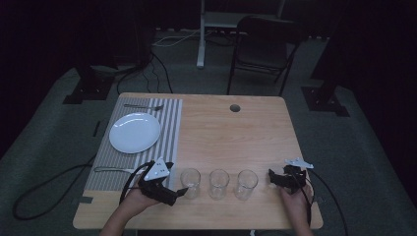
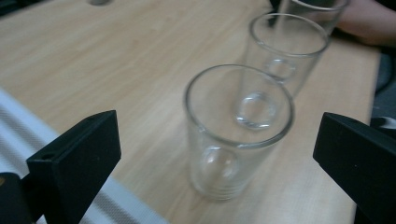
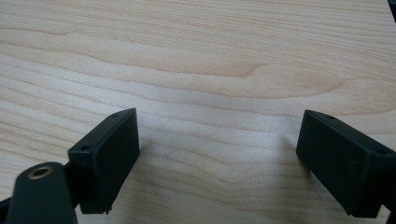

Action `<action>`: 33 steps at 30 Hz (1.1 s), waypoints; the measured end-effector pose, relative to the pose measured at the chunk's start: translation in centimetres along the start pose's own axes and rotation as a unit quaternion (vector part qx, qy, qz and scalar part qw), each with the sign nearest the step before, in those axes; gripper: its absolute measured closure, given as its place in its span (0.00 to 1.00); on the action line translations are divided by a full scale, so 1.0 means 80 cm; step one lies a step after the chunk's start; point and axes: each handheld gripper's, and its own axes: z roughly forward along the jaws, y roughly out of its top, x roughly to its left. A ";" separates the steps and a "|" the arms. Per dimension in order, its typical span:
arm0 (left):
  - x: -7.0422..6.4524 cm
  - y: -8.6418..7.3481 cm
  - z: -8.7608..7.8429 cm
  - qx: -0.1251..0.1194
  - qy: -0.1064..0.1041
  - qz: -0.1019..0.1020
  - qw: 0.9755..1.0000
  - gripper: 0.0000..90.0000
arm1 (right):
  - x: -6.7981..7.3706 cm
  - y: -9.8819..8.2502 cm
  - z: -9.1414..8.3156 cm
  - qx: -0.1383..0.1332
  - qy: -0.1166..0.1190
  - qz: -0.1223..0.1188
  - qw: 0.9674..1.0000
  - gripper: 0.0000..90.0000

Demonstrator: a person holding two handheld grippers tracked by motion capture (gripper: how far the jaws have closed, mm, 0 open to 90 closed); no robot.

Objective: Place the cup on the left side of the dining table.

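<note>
At the left of the wooden table (image 1: 231, 132) we see a striped placemat (image 1: 169, 130) with a white plate (image 1: 134, 132), a fork (image 1: 142, 106) at its far end and another piece of cutlery (image 1: 113, 169) at its near end. Just right of the mat, near the front edge, stands the left glass (image 1: 190, 183), first in a row of three with the middle glass (image 1: 219, 184) and the right glass (image 1: 246, 184). It is a clear, plain tumbler with a thick base and a round rim. It stands upright, mouth up, its long axis vertical; in the left gripper view it (image 2: 236, 135) sits between our jaws, a gap on each side.

Our left gripper (image 1: 179, 191) comes in from the lower left, held low over the table and aimed rightward at the glass, the hand (image 1: 132, 201) behind it; its jaws stand spread and hold nothing. Right of the row, our right gripper (image 1: 271, 178) rests near the front edge, pointing left toward the glasses, well short of them. In the right gripper view its jaws gape wide over bare wood.
</note>
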 end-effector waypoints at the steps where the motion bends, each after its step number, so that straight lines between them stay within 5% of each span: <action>1: -0.001 0.002 0.002 -0.002 0.004 0.001 1.000 0.01 | 0.000 0.000 0.000 0.000 0.000 0.000 1.000 0.15; 10: -0.015 0.029 0.019 0.016 -0.021 0.033 0.999 0.01 | 0.000 0.000 0.000 0.000 0.000 0.000 1.000 0.15; 33: -0.038 0.081 0.056 0.049 -0.054 0.071 0.995 0.01 | 0.000 0.000 0.000 -0.001 0.000 0.000 1.000 0.15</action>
